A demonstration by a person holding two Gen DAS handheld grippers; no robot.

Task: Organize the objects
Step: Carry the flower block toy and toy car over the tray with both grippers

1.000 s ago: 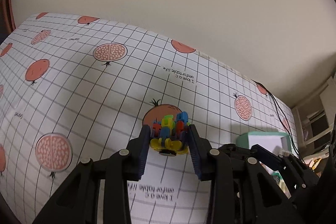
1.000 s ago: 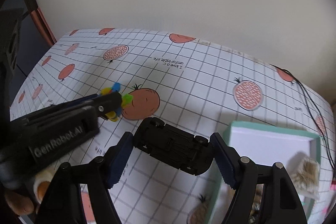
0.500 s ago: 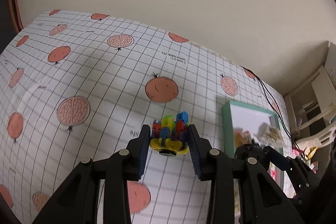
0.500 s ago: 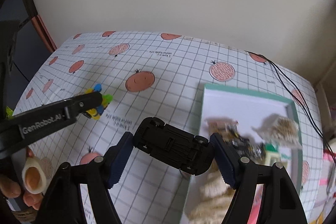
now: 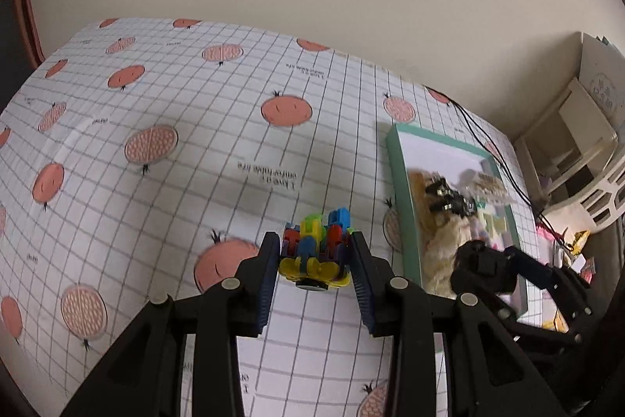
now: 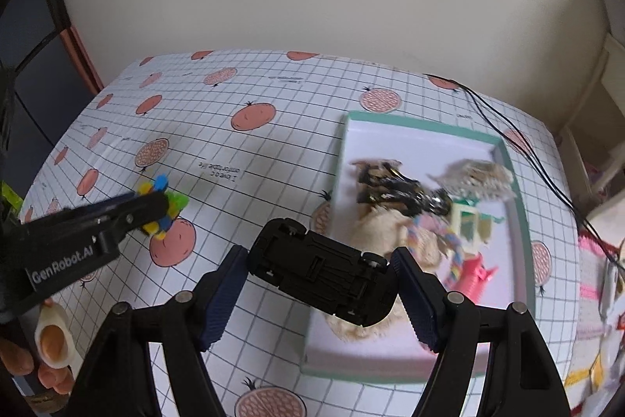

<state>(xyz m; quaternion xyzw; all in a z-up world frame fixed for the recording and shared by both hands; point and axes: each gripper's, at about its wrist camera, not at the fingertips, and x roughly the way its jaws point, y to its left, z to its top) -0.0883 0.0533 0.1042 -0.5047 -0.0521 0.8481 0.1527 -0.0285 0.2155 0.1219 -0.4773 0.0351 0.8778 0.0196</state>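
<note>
White letters "GenRobot.AI" stand on the side of the left claw [image 6: 156, 208], readable only in the right wrist view. The tablecloth [image 5: 156, 206] carries upside-down print, partly readable as "comfortable life". Two claws are seen, each holding one toy: the left claw [image 5: 315, 253] is clamped on a colourful block toy [image 5: 316, 245], the right claw [image 6: 320, 284] on a black toy car [image 6: 318, 266], belly up. One mint-rimmed tray [image 6: 418, 126] near the table's right edge holds several blurred toys.
</note>
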